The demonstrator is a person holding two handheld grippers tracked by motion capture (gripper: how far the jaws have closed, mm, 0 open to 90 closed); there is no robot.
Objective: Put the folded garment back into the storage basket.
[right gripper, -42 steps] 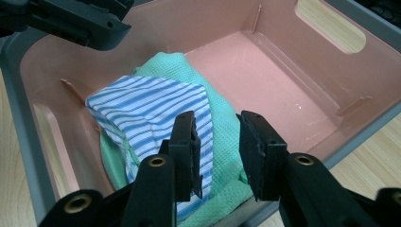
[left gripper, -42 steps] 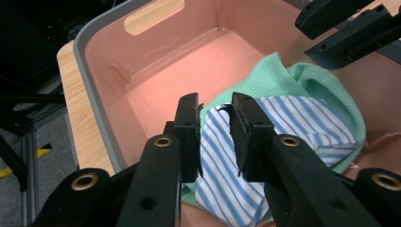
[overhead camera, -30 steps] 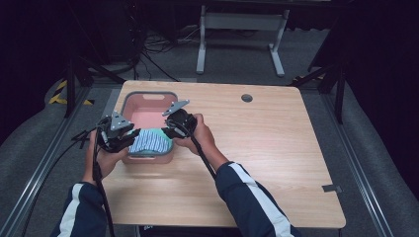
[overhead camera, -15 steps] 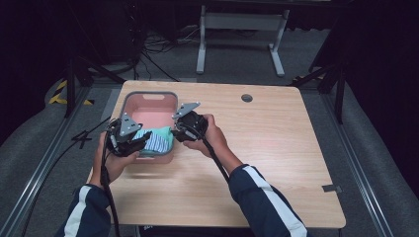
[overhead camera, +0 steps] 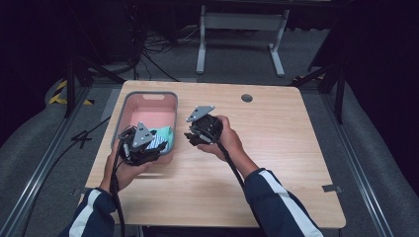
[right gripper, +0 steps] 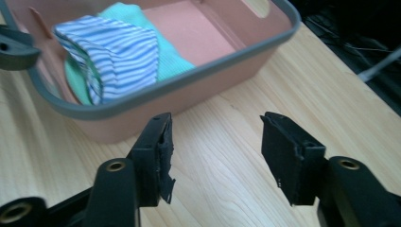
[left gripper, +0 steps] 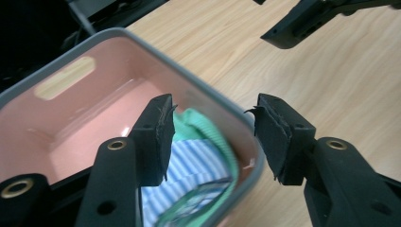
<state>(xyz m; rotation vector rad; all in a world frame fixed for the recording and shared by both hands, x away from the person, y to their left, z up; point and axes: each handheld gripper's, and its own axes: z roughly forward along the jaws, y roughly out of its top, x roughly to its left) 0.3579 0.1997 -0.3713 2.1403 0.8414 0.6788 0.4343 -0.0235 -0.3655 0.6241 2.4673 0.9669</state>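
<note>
Both grippers empty, jaws just parted: left gripper (left gripper: 213,137) over the pink bin's (left gripper: 71,61) folded cloth (left gripper: 198,156), right gripper (right gripper: 215,158) above bare table (right gripper: 227,142).

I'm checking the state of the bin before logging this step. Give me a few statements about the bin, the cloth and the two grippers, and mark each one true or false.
1. A folded striped and green cloth lies inside the pink bin. True.
2. The right gripper grips the cloth. False: its jaws have just been opening and stand apart over bare tabletop, with nothing between them.
3. The bin sits at the left part of the table as the high view shows it. True.
4. The left gripper is shut on the bin's rim. False: its jaws have just been opening; the pads stand clear of the rim and cloth.
5. The cloth fills the whole bin. False: much of the pink floor is bare.
</note>
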